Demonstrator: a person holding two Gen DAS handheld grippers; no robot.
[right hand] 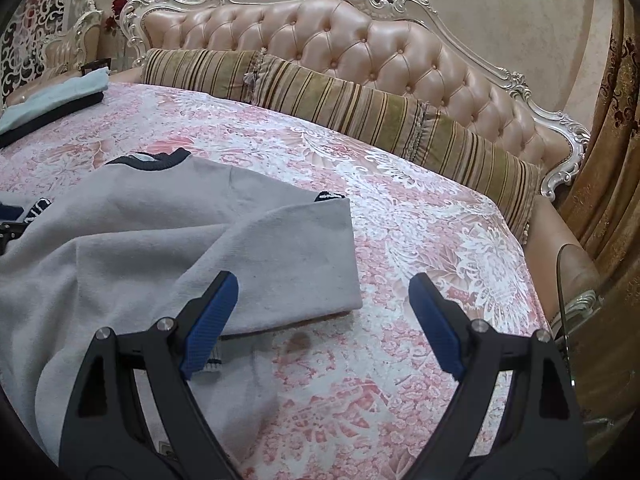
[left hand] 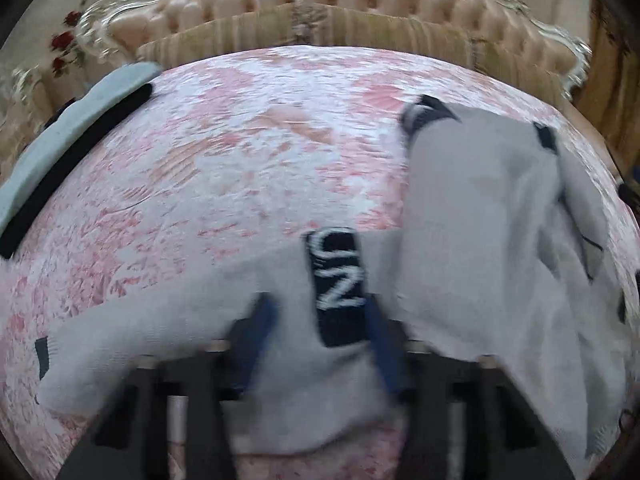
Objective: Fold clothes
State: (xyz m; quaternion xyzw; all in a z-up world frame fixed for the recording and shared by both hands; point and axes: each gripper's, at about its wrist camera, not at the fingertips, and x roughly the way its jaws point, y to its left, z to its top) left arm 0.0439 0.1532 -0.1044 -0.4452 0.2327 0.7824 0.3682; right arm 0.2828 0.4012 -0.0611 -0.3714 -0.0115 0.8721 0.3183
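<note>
While the grey sweater (right hand: 160, 240) lies spread over the near left part of the bed (right hand: 420, 240), the left tongs (left hand: 320, 328) are narrowed around a bunched piece of its fabric, with the dark cuff (left hand: 338, 284) (it carries white letters) standing up between the two blue fingers (left hand: 260, 336). This view is blurred, so I cannot tell if the pads really press on the cloth or only stand close beside it. The right tongs (right hand: 320, 320) are wide apart and hold nothing; their left blue finger (right hand: 210, 324) is over the sweater's folded sleeve (right hand: 288, 264), near the sleeve's lower edge, and the right finger is over the bare pink and white bedspread. The sweater's dark collar (right hand: 148, 160) points toward the middle of the bed, and one sleeve lies folded across the body, ending in a straight edge at the right. At the far left corner of the bed there is a folded stack (right hand: 52, 100), a light blue garment on top of a dark one. A long striped bolster (right hand: 360, 108) lies along the head edge of the bed, touching the tufted pink headboard (right hand: 360, 48) with its white carved frame. A brown patterned curtain (right hand: 616, 120) hangs at the right side.
</note>
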